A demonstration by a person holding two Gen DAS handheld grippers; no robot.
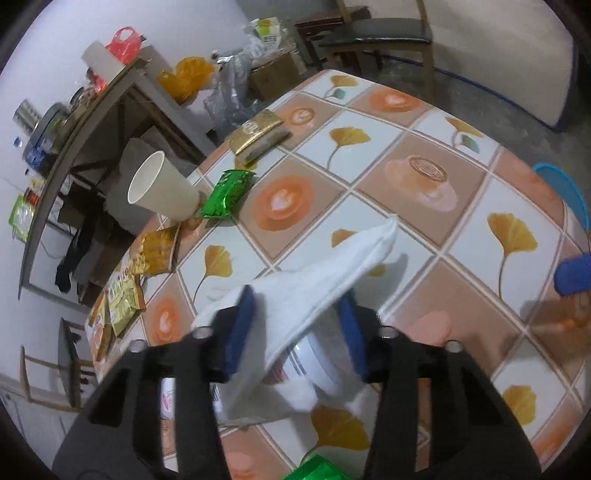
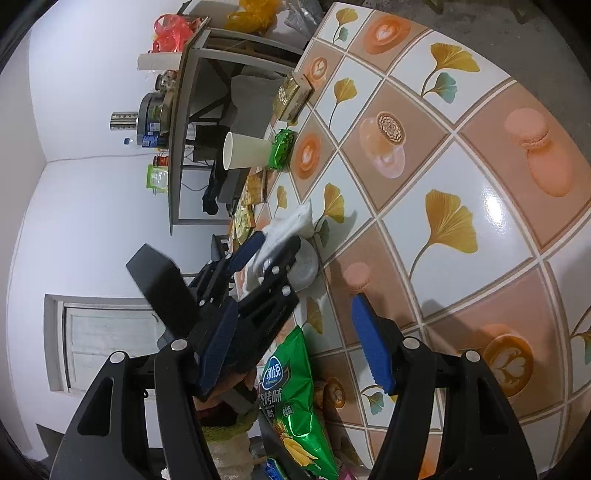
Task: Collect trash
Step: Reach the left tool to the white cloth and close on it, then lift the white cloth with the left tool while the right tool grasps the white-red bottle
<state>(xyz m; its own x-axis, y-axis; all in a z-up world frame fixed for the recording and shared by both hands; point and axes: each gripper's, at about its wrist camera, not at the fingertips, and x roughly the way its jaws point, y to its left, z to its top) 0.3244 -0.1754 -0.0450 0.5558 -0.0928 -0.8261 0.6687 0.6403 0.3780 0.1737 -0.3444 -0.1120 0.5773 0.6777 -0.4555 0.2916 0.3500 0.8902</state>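
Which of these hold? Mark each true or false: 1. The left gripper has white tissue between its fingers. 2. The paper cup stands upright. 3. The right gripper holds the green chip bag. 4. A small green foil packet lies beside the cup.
1. True: white tissue sits between the left gripper's fingers.
2. False: the paper cup lies on its side.
3. False: the right gripper is open and empty; the green chip bag lies below it.
4. True: the green foil packet is next to the cup.

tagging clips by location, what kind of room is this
Most likely a lived-in home dining or living area: a table under a printed coffee-and-leaf cloth strewn with snack wrappers, a wooden chair behind it, and a cluttered side shelf against the wall.
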